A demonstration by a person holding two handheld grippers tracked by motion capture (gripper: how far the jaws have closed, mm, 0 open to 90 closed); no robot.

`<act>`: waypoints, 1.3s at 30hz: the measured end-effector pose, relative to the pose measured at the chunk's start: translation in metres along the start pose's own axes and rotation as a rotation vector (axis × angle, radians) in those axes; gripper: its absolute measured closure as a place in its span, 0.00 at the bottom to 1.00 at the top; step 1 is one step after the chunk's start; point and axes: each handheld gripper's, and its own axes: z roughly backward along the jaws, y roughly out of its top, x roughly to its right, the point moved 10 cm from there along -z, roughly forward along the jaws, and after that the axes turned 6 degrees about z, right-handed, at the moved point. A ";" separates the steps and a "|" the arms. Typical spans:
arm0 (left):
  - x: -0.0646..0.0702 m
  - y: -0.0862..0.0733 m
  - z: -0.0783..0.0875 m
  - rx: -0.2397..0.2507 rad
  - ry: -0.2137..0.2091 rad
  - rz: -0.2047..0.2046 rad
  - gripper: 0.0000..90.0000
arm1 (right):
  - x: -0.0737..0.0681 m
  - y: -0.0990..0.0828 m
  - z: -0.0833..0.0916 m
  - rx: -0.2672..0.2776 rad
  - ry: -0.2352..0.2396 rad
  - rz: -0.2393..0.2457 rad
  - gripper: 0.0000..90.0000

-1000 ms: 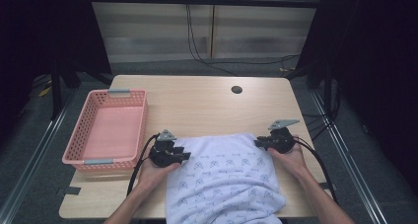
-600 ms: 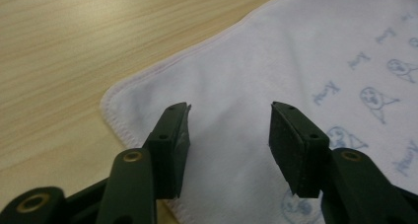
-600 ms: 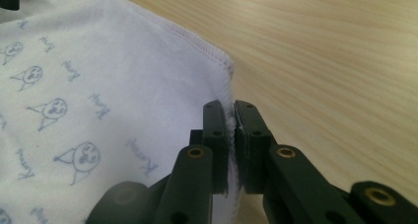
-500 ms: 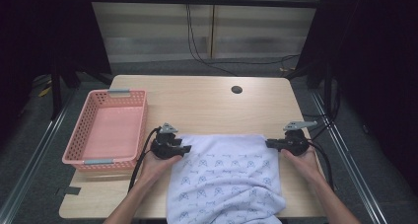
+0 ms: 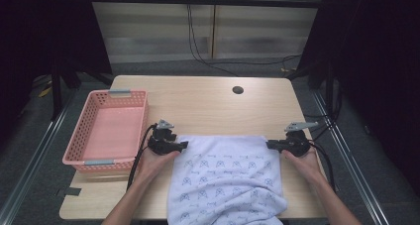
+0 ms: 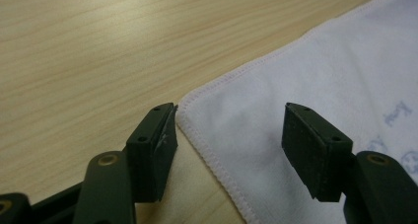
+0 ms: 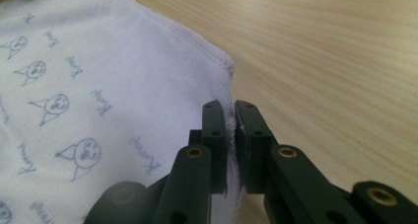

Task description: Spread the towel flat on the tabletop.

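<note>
The white printed cotton towel (image 5: 225, 178) lies spread on the pale wooden table (image 5: 208, 106), its near end hanging over the table's front edge. The left gripper (image 6: 229, 142) has just been opening; its jaws stand apart astride the towel's far-left corner, neither pad pressing it. The right gripper (image 7: 230, 135) is clamped on the far-right hem. A pull by the right gripper alone would likely drag the freed left corner askew and wrinkle the cloth

towel (image 5: 228, 178) | white, blue print | flat on table, near edge overhanging
</note>
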 end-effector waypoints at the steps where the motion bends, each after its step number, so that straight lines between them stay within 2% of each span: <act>1: 0.001 -0.001 0.001 -0.007 0.009 -0.025 0.43 | 0.000 0.000 0.000 -0.002 0.003 0.002 0.93; 3: 0.002 -0.005 0.003 -0.030 0.010 -0.068 0.43 | -0.001 0.000 0.000 -0.002 0.002 -0.002 0.93; 4: 0.004 -0.006 0.005 -0.034 0.004 -0.063 0.47 | 0.000 0.000 0.000 0.001 0.003 0.001 0.93; 5: 0.007 -0.008 0.007 -0.037 -0.019 -0.070 0.48 | 0.000 0.000 0.000 0.002 0.002 0.002 0.93; 6: 0.008 -0.011 0.009 -0.047 -0.014 -0.099 0.48 | 0.000 0.001 0.001 0.004 0.000 -0.001 0.93; 7: 0.007 -0.011 0.009 -0.035 0.006 -0.124 0.50 | 0.000 0.002 0.001 0.008 0.001 0.002 0.93; 9: 0.008 -0.011 0.009 -0.032 0.012 -0.135 0.59 | -0.001 0.002 0.001 0.009 0.005 0.001 0.93; 10: 0.013 -0.011 0.008 -0.037 -0.028 -0.131 0.59 | -0.001 0.002 0.001 0.007 0.004 -0.006 0.93; 11: 0.017 -0.012 0.007 -0.034 -0.048 -0.148 0.70 | 0.000 0.002 0.000 0.008 0.004 -0.004 0.93; 12: 0.019 -0.013 0.007 -0.039 -0.053 -0.161 0.77 | 0.000 0.003 0.000 0.011 0.004 -0.002 0.93; 13: 0.023 -0.013 0.006 -0.052 -0.087 -0.150 0.91 | -0.001 0.005 0.000 0.016 0.008 0.000 0.93; 15: 0.022 -0.012 0.006 -0.053 -0.099 -0.141 0.96 | -0.001 0.006 0.001 0.023 0.008 -0.005 0.93; 18: 0.020 -0.011 0.008 -0.052 -0.099 -0.107 0.97 | 0.000 0.010 0.003 0.036 0.012 -0.007 0.93; 20: 0.022 -0.006 0.012 -0.031 -0.107 -0.090 0.97 | 0.001 0.016 0.006 0.060 0.016 -0.014 0.93; 23: 0.027 0.012 0.027 0.051 -0.120 -0.063 0.97 | 0.002 0.032 0.016 0.120 0.026 -0.025 0.93; 29: 0.033 0.039 0.059 0.161 -0.165 -0.044 0.97 | 0.000 0.057 0.038 0.223 0.053 -0.037 0.93; 34: 0.033 0.064 0.080 0.222 -0.176 -0.040 0.97 | 0.006 0.078 0.056 0.307 0.066 -0.058 0.94; 38: 0.039 0.088 0.094 0.267 -0.193 -0.045 0.97 | 0.009 0.099 0.070 0.366 0.072 -0.056 0.94; 39: 0.039 0.088 0.094 0.267 -0.193 -0.045 0.97 | 0.009 0.099 0.070 0.366 0.072 -0.056 0.94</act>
